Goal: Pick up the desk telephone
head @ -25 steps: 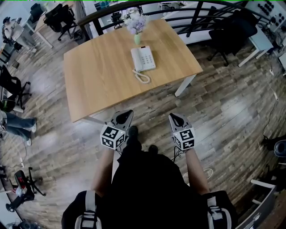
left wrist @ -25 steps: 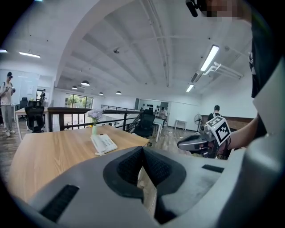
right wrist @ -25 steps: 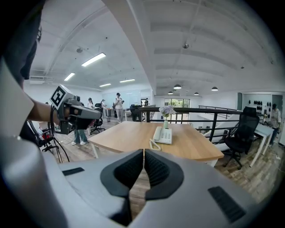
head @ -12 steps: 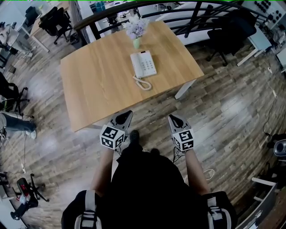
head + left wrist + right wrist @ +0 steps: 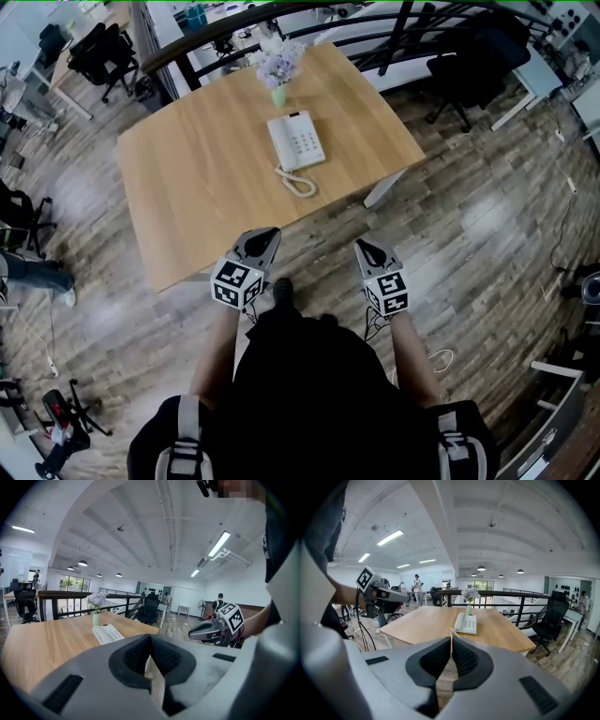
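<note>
A white desk telephone (image 5: 296, 142) with a coiled cord lies on the far half of a wooden table (image 5: 187, 178); it also shows in the left gripper view (image 5: 107, 633) and the right gripper view (image 5: 466, 623). My left gripper (image 5: 269, 234) hangs shut and empty just at the table's near edge. My right gripper (image 5: 362, 247) is shut and empty too, over the floor short of the table's near right side. Both point toward the phone, well short of it. In each gripper view the jaws meet with nothing between them.
A small green vase of pale flowers (image 5: 277, 67) stands just behind the phone. A black railing (image 5: 394, 28) runs beyond the table. Office chairs (image 5: 473, 70) stand to the right and far left, with desks and people in the background.
The table and phone have slid slightly nearer and leftward in the head view as I walk toward them. Both grippers stay shut and keep their pose.
</note>
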Available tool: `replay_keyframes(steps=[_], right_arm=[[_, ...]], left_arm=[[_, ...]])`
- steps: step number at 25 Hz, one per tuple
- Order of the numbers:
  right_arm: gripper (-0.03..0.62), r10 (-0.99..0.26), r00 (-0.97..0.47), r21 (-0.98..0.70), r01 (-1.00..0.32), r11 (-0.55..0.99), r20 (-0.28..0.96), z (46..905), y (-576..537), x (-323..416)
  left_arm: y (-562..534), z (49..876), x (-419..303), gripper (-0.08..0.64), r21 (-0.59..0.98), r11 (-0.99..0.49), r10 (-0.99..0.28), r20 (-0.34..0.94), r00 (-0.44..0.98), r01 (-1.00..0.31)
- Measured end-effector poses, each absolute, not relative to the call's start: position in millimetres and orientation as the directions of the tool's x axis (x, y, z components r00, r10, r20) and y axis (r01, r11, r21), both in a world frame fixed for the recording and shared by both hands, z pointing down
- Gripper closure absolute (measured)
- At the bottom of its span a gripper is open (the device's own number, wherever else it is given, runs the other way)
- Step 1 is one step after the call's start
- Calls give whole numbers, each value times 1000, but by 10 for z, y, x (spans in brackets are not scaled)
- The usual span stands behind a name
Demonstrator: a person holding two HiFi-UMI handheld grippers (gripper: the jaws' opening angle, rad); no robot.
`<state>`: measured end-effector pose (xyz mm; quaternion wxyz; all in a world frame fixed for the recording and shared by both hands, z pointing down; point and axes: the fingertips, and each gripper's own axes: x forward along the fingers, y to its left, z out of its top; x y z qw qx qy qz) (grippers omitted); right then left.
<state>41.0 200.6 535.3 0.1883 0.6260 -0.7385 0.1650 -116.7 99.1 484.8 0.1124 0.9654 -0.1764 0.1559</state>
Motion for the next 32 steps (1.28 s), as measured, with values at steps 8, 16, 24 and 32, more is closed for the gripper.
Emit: replay_keyframes(steps=[8, 16, 24, 32], right_arm=[[566, -859, -117, -1, -991, 134, 499, 5388, 1862, 424], [566, -861, -94, 6, -994, 112, 500, 5391, 1678, 380], [566, -860, -76, 4, -996, 90, 505, 5412, 1535, 284], [566, -869, -41, 13, -998, 54, 493, 5378, 1340, 174]], left_arm=[[776, 4879, -1066, 538, 171, -926, -265, 337, 903, -336], [562, 4908, -1105, 538, 181, -930, -247, 335, 909, -319], [389, 4935, -1196, 538, 186, -934, -232, 338, 912, -306], [170, 4954, -1332, 538, 183, -941, -214, 331, 919, -285]])
